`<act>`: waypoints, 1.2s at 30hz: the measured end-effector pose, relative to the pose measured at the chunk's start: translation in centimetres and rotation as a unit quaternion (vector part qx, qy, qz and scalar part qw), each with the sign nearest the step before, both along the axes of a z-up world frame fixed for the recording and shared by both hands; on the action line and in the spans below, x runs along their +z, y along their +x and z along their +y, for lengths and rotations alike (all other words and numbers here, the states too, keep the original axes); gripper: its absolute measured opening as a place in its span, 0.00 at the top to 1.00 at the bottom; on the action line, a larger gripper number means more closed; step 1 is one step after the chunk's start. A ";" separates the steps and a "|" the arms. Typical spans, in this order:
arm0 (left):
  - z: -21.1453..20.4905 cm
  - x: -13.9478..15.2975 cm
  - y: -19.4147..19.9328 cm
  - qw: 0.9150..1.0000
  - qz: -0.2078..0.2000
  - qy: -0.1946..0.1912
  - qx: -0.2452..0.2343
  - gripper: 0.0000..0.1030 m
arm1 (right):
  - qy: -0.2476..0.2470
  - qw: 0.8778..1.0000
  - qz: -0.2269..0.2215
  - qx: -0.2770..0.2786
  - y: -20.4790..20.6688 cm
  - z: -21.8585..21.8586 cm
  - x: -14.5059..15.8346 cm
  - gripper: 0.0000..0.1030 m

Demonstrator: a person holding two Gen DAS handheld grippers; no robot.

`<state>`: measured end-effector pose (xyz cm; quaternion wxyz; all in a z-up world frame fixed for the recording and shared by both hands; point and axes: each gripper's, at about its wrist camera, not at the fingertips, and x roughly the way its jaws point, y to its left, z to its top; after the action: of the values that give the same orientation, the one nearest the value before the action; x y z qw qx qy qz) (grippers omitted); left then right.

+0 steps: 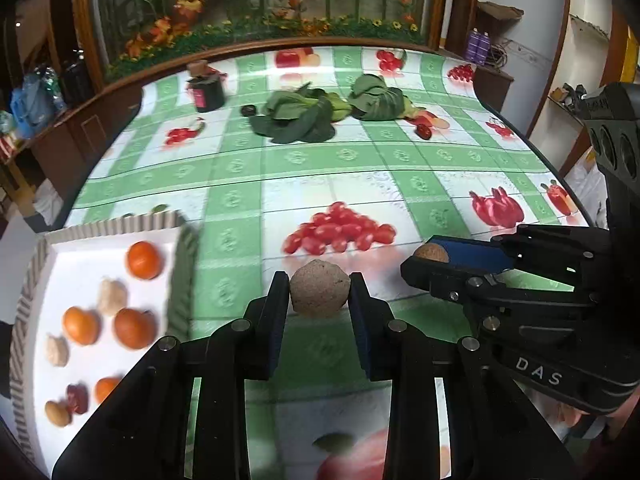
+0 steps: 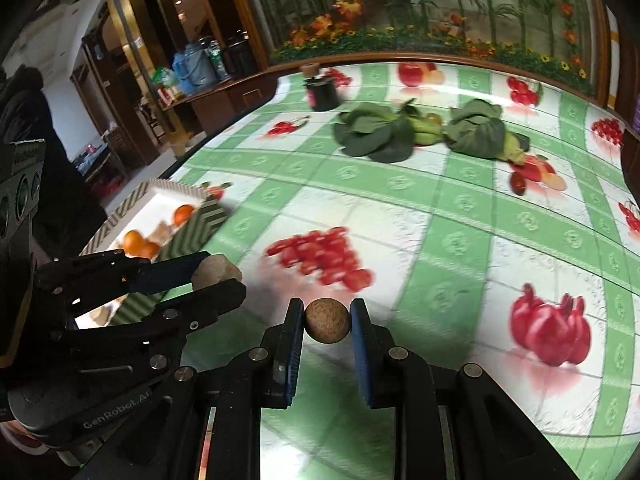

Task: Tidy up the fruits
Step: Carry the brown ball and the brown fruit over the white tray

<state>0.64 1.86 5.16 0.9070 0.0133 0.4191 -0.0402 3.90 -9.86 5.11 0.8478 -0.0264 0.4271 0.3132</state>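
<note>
A pale round fruit (image 1: 320, 294) is pinched by the left gripper (image 1: 319, 300), a brown round fruit (image 2: 327, 321) by the right gripper (image 2: 326, 326).

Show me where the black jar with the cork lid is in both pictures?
Left wrist view: the black jar stands at the far side of the table, upper left, left of the leafy greens.
Right wrist view: the jar is near the top centre, again left of those greens.
Shared landmark: the leafy greens.
</note>
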 end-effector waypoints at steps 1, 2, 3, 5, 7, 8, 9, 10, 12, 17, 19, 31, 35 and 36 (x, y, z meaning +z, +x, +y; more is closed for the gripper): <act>0.5 0.1 -0.5 1.000 -0.003 -0.001 0.005 0.72 | 0.002 1.000 -0.002 0.005 -0.5 0.5 0.2 0.78; 0.9 0.2 -0.9 1.000 -0.006 -0.003 0.011 0.72 | 0.003 1.000 -0.003 0.009 -0.8 0.9 0.3 0.78; 1.3 0.3 -1.1 1.000 -0.008 -0.003 0.015 0.72 | 0.004 1.000 -0.006 0.013 -1.2 1.3 0.5 0.78; 2.2 0.4 -1.9 1.000 -0.012 -0.001 0.025 0.72 | 0.003 1.000 -0.011 0.021 -1.9 2.2 0.8 0.78; 3.3 0.6 -2.5 0.999 -0.013 -0.004 0.035 0.72 | 0.004 1.000 -0.013 0.028 -2.4 3.1 1.1 0.78; 3.8 0.6 -2.8 0.999 -0.014 -0.004 0.039 0.72 | 0.005 0.999 -0.014 0.030 -2.6 3.5 1.2 0.78; 4.2 0.7 -3.0 0.999 -0.015 -0.004 0.043 0.72 | 0.005 0.999 -0.014 0.036 -2.8 4.1 1.4 0.78; 4.7 0.8 -3.3 0.999 -0.016 -0.005 0.049 0.72 | 0.004 0.999 -0.015 0.040 -3.0 4.5 1.4 0.78; 6.0 0.9 -3.9 0.998 -0.017 -0.007 0.058 0.72 | 0.002 0.999 -0.018 0.049 -3.4 5.4 1.6 0.78; 8.9 1.3 -5.0 0.996 -0.017 -0.016 0.080 0.72 | -0.003 0.997 -0.025 0.076 -4.3 8.1 2.1 0.78; 10.1 1.4 -5.4 0.996 -0.016 -0.025 0.088 0.72 | -0.003 0.996 -0.027 0.088 -4.7 9.3 2.4 0.78; 16.8 2.3 -7.8 0.988 -0.018 -0.066 0.140 0.72 | -0.017 0.988 -0.033 0.148 -5.4 15.6 2.7 0.78; 18.3 1.8 -8.1 0.986 -0.012 -0.071 0.152 0.71 | -0.025 0.986 -0.026 0.164 -5.0 17.6 2.2 0.78; 18.5 1.6 -8.1 0.985 -0.009 -0.072 0.153 0.71 | -0.028 0.985 -0.024 0.168 -4.9 18.1 2.0 0.78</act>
<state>-7.43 20.34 6.80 0.9048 -0.1162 0.4039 0.0695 -0.98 8.22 7.08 0.7920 -0.1289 0.4044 0.4388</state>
